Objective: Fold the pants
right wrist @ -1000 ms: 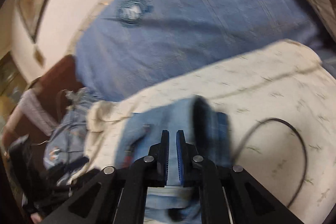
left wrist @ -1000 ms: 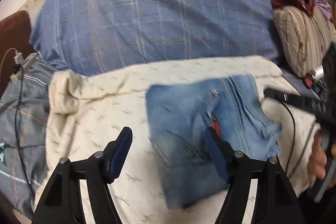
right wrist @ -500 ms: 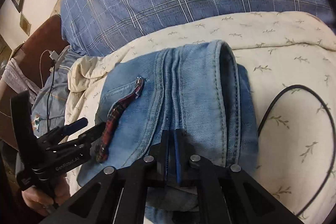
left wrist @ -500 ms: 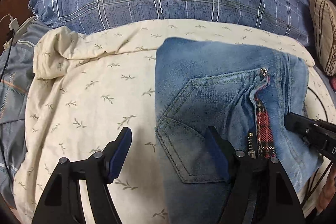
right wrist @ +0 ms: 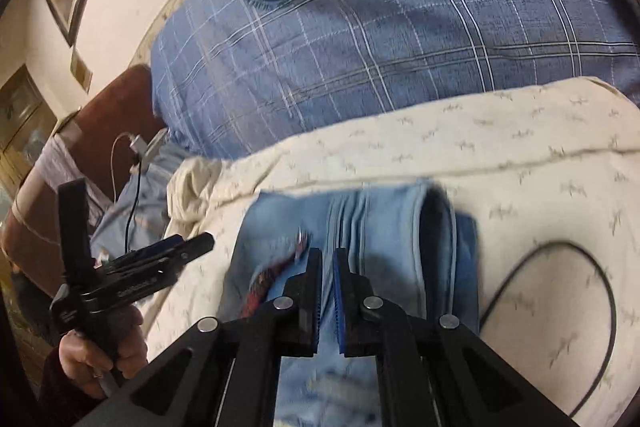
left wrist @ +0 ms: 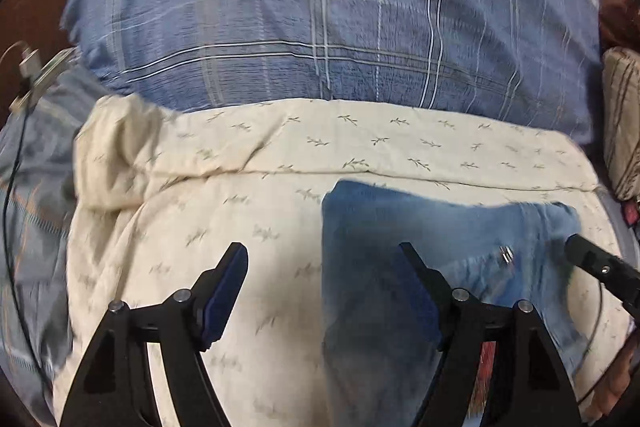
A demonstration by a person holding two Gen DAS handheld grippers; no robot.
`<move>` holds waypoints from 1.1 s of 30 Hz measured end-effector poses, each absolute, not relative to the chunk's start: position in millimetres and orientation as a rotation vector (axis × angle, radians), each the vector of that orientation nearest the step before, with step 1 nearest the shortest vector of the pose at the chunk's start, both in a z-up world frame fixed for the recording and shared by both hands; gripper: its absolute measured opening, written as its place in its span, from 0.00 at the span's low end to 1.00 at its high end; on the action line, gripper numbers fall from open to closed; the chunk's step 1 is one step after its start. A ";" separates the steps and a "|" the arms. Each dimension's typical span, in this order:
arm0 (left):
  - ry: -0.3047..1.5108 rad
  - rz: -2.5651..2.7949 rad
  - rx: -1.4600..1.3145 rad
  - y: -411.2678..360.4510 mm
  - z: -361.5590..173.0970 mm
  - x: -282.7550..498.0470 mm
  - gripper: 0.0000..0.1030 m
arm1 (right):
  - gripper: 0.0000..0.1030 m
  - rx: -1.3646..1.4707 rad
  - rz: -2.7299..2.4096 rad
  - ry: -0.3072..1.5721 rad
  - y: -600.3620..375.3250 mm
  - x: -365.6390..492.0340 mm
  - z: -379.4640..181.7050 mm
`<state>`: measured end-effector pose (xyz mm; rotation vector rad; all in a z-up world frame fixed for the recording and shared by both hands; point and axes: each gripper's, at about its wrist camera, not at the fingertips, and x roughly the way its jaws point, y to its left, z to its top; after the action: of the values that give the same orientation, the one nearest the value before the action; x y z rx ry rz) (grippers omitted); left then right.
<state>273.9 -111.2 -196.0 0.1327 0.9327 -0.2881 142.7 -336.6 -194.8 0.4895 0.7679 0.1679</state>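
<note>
The folded blue jeans (left wrist: 400, 227) lie on a cream leaf-print blanket (left wrist: 224, 195), with a back pocket and a red plaid lining showing. My left gripper (left wrist: 324, 267) is open and empty, above the jeans' left edge. In the right wrist view the jeans (right wrist: 380, 223) lie just ahead of my right gripper (right wrist: 327, 267). Its jaws are nearly together with a thin gap and hold nothing that I can see. The left gripper (right wrist: 192, 245) shows there at the left, held in a hand.
A large blue plaid pillow (left wrist: 320, 27) lies behind the blanket. A black cable (right wrist: 560, 275) loops on the blanket right of the jeans. A charger and cable (left wrist: 28, 67) lie at the left. A striped cushion (left wrist: 624, 123) is at the right edge.
Both grippers have pulled back and tilted up from the jeans, so the jeans sit lower in view. The jeans stay folded on the blanket. The left jaws stay open, the right stay nearly shut.
</note>
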 end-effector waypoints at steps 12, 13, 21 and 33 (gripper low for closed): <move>1.061 -0.266 0.126 -121.5 -233.6 309.1 0.77 | 0.06 0.542 0.140 0.954 -356.6 195.6 -249.8; 1.044 -0.273 0.120 -116.8 -227.8 302.6 0.77 | 0.07 0.533 0.145 0.940 -355.2 190.1 -243.8; 0.912 -0.328 0.098 -69.0 -191.3 203.2 0.77 | 0.07 0.440 0.257 0.832 -330.1 118.5 -192.4; 0.950 -0.281 0.268 -82.0 -235.1 153.6 0.76 | 0.07 0.244 0.211 1.001 -278.2 82.7 -229.1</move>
<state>153.6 -82.0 -235.1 0.2681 0.9500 -0.2813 82.7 -278.2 -229.1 0.2440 1.0010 0.2108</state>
